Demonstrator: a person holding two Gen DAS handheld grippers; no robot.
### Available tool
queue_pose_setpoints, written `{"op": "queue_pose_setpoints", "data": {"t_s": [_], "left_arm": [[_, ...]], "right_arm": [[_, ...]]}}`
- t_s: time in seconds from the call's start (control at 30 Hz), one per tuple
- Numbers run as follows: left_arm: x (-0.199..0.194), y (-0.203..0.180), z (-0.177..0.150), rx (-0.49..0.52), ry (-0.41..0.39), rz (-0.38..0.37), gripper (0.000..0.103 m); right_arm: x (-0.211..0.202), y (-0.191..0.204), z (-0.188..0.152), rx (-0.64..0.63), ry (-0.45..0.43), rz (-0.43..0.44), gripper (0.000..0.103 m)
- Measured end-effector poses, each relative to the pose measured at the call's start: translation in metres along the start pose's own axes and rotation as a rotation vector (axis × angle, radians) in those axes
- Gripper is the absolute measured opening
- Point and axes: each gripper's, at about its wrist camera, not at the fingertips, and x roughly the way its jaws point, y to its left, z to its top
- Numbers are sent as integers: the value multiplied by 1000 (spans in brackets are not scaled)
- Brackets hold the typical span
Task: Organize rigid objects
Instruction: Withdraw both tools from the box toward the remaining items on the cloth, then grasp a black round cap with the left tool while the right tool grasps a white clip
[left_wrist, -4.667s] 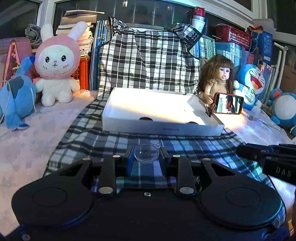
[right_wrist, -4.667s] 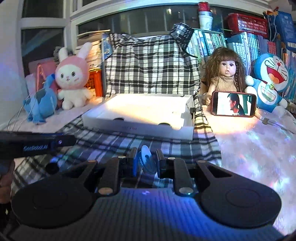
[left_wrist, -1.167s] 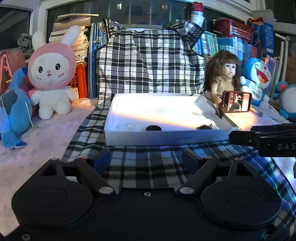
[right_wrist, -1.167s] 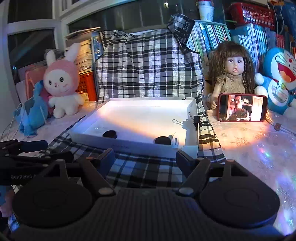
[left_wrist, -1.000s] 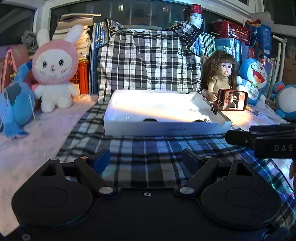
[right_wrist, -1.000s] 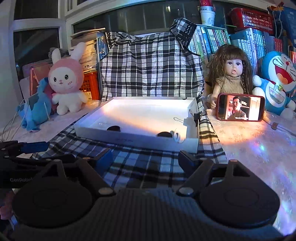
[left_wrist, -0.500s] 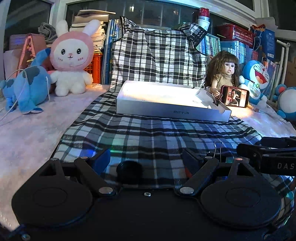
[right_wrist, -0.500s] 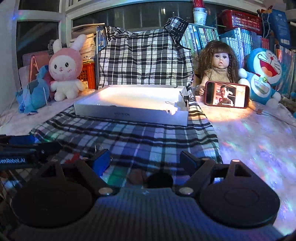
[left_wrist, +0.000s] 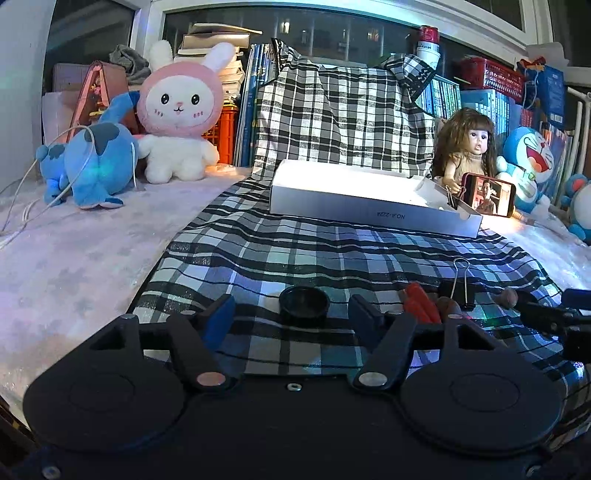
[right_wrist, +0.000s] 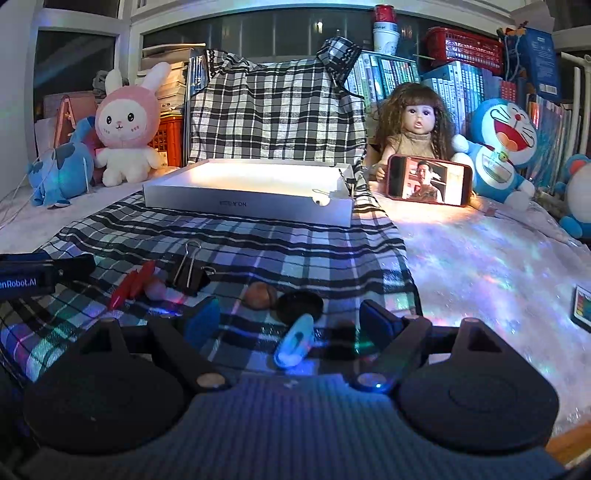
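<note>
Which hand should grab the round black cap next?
Probably the left. The round black cap lies centred between the left gripper's open fingers. The right gripper has a pale blue clip-like piece between its fingers.

I see dark night windows (left_wrist: 229, 26) behind stacked books (right_wrist: 391, 75), plush toys along the back, and a plaid cloth (left_wrist: 295, 254) over the pale glittery tabletop (right_wrist: 487, 266).

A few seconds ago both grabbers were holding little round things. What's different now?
Both let go. The left gripper and right gripper are open now and have pulled back from the white box, dropping low over the plaid cloth. A black cap sits between the left fingers and a pale blue piece between the right ones. The box, doll and phone stayed put.
</note>
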Motion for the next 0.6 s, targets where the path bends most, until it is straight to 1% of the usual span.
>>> {"op": "queue_pose_setpoints", "data": {"t_s": [0.1, 0.17, 0.3, 0.37, 0.47, 0.53, 0.6], "left_arm": [[2, 1, 0, 4, 4, 0, 59], [4, 2, 0, 6, 8, 0, 58], [7, 0, -1, 18, 17, -3, 48], [9, 0, -1, 23, 17, -3, 48], [12, 0, 0, 23, 18, -2, 47], [14, -1, 0, 23, 18, 3, 47], [16, -1, 0, 25, 13, 11, 47]], "right_arm": [[-3, -1, -4, 0, 9, 2, 89], [-3, -1, -5, -6, 13, 3, 88], [-1, 0, -8, -21, 32, 8, 79], [1, 0, -11, -23, 43, 8, 77], [0, 1, -12, -22, 36, 12, 71], [-1, 2, -12, -24, 34, 18, 59], [-1, 3, -13, -26, 31, 19, 53]]}}
